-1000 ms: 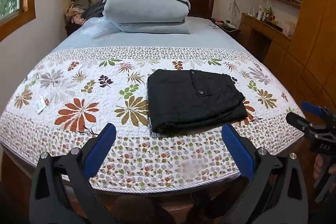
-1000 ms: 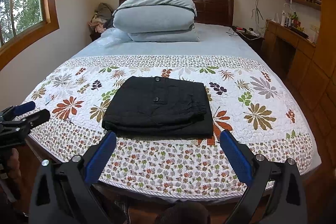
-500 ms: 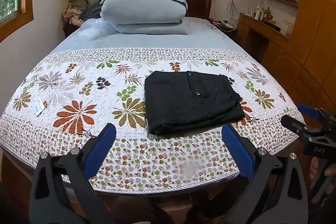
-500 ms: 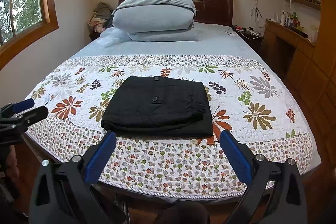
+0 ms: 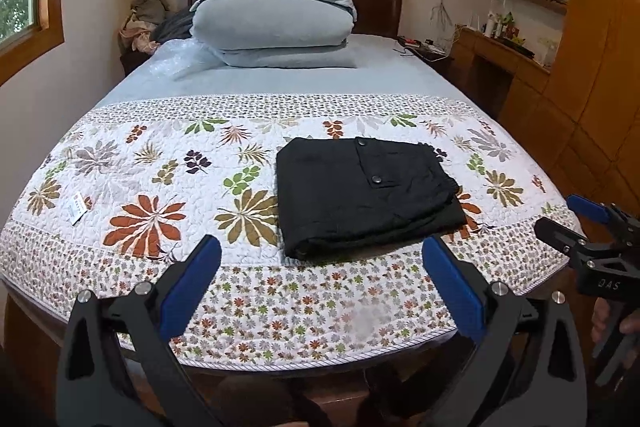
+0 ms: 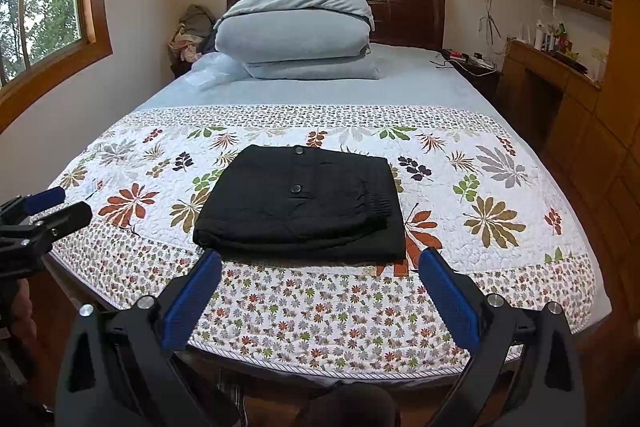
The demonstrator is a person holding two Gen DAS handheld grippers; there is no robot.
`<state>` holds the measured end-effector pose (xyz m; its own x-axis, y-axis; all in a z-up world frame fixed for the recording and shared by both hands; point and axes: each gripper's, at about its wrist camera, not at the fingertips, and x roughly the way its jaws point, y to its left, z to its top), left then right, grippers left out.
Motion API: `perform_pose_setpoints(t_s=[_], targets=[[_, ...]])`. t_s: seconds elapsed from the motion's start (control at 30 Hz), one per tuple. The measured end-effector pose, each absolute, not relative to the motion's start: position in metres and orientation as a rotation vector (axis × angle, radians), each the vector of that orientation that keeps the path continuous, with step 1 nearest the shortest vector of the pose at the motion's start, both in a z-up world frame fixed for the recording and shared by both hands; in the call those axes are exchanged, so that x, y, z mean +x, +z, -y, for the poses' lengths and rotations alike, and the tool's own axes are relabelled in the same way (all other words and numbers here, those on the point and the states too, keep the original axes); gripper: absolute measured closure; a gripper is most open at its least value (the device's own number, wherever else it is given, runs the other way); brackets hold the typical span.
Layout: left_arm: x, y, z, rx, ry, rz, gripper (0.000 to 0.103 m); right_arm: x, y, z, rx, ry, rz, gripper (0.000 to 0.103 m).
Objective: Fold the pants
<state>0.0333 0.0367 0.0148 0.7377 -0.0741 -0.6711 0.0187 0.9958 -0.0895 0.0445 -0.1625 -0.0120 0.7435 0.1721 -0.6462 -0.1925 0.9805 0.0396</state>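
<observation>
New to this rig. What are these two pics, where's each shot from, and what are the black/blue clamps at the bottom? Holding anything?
No robot here: a person holds a two-finger gripper in each hand, with a fisheye camera on each looking forward along its fingers. One picture is from the left gripper, the other from the right gripper. The blue-padded fingers at the bottom belong to the gripper carrying the camera; each view also catches the other gripper at its side edge. Both are open and hold nothing, hovering at the foot of the bed. On the floral quilt lie folded black pants. Grey pillows are stacked at the headboard.
</observation>
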Motion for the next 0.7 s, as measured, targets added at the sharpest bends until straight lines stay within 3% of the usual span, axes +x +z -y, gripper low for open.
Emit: perform_pose_setpoints(t_s=[0.37,0.7], targets=[[0.025,0.013,-0.023,0.045,0.078,-0.692,0.002,0.044,-0.012,0.162,-0.03,0.199,-0.704,0.003],[0.03,0.015,-0.027,-0.029,0.011,-0.735,0.002,0.046,-0.012,0.164,-0.031,0.201,-0.703,0.003]])
